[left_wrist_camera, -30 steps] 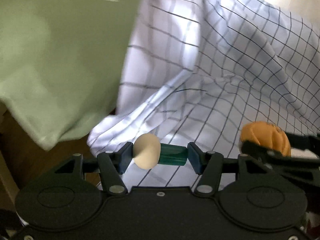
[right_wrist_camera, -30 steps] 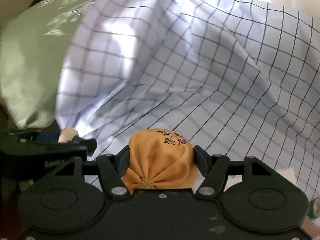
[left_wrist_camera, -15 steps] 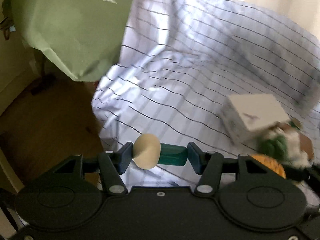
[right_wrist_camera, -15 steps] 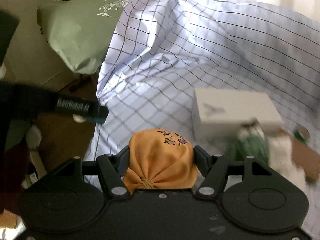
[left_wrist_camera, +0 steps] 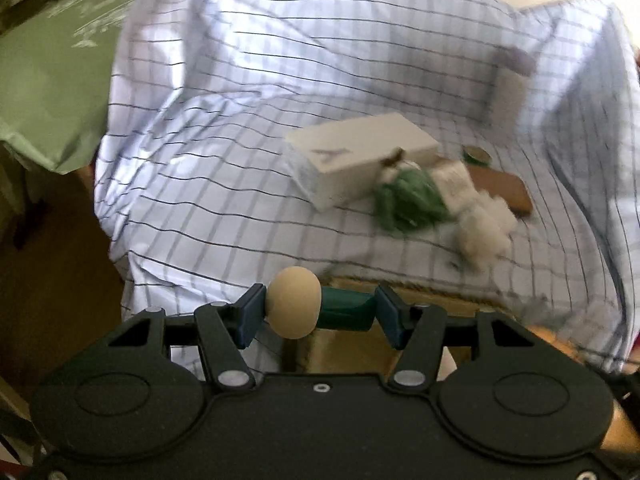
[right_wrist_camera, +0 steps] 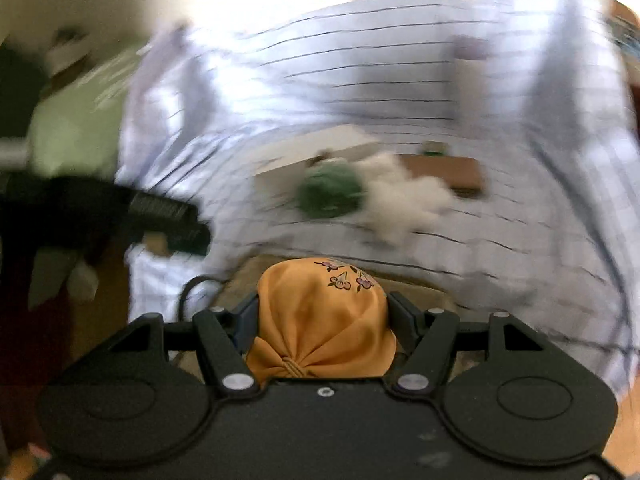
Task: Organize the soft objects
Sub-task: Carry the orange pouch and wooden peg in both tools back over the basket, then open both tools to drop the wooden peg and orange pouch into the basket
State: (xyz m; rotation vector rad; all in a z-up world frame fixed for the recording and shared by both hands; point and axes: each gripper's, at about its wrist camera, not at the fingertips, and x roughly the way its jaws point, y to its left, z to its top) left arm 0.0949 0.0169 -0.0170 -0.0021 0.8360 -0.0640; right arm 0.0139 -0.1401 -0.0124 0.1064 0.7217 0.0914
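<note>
Motion blur smears the green soft toy [right_wrist_camera: 330, 194] and white fluff [right_wrist_camera: 404, 200] beyond identifying.

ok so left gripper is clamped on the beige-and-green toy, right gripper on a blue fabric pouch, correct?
Not quite. The right wrist view shows the right gripper shut on an orange fabric pouch, not blue. The left gripper does clamp the beige-and-green toy.

Letter "A" on the white box [left_wrist_camera: 362, 148].
</note>
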